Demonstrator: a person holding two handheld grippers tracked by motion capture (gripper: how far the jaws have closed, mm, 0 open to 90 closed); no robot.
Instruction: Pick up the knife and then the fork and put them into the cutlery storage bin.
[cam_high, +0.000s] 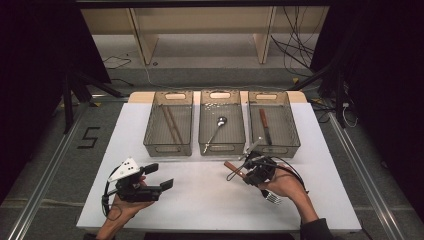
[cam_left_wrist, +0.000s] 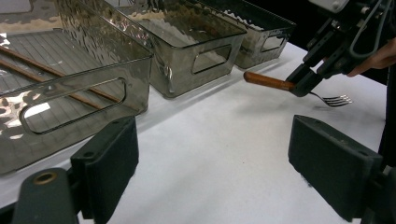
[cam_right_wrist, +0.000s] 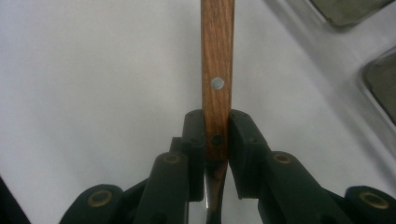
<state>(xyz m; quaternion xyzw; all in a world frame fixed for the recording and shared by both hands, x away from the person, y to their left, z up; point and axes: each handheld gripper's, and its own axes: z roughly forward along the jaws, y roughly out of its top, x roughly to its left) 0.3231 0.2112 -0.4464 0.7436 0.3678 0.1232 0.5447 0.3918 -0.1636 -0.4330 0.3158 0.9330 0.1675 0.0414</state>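
Gripping the fork (cam_left_wrist: 299, 88) at the base of its wooden handle, our right gripper (cam_right_wrist: 216, 154) has its jaws closed tight on it, with the handle projecting ahead and the tines trailing behind, just above the desk (cam_high: 200, 195). Our left gripper (cam_left_wrist: 212, 163) rests wide open and empty. We keep the clamp firm and the fork level, then carry it forward toward the bins (cam_high: 220, 145) beyond the gripper, clearing the near rims before release.
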